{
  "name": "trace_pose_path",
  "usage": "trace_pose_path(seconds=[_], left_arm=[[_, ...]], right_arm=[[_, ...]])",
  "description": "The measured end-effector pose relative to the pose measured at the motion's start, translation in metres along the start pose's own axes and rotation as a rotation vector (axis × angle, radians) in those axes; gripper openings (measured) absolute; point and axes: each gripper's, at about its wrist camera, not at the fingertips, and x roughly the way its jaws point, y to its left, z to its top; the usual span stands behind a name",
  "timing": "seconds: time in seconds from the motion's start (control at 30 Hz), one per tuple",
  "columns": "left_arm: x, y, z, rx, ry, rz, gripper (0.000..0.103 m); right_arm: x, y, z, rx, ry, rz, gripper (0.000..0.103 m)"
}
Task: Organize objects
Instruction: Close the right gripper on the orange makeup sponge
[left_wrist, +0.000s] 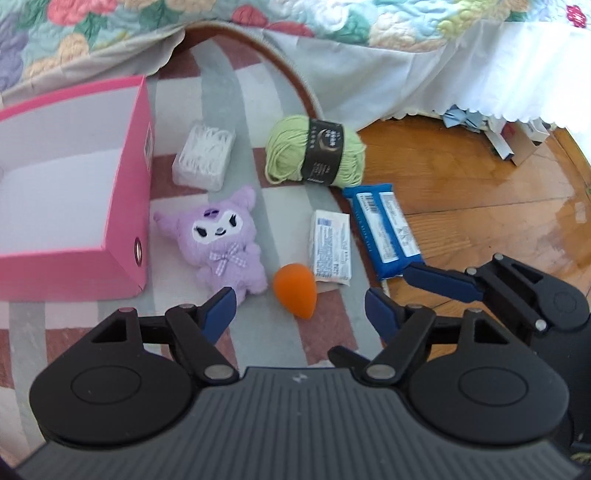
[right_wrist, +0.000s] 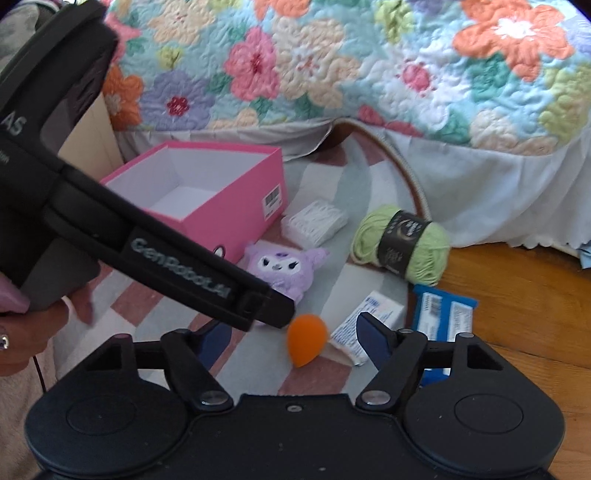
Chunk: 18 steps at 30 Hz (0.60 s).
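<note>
Both grippers hang over a striped rug beside a bed, with nothing yet in the open pink box at the rug's left side. The left gripper, jaws wide apart and empty, frames an orange sponge egg lying near the rug's front right edge; the right gripper, also spread and empty, looks down on the same egg. Just beside it lie a purple plush toy and a white packet; a blue packet straddles the rug's curved edge onto the wood floor. A swab box and green yarn sit farther back. A clean pick likely means dropping straight over the egg's middle, clear of the plush foot, then lifting high over the box wall.
</note>
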Motion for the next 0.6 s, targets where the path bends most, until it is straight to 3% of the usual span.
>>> trace_pose_path(seconds=[0.17,0.37,0.6], left_arm=[[0.015,0.014,-0.008,-0.054,0.020,-0.042,0.070],[0.028,0.014,-0.013,-0.040,0.000,-0.041,0.065],[0.049,0.022,-0.017,-0.079,-0.007,-0.120,0.053]], right_arm=[[0.015,0.003,-0.010,-0.017,0.025,-0.018,0.075],[0.035,-0.001,-0.019,0.015,0.042,-0.003,0.068],[0.063,-0.004,-0.024,0.022,0.067,0.012,0.058]])
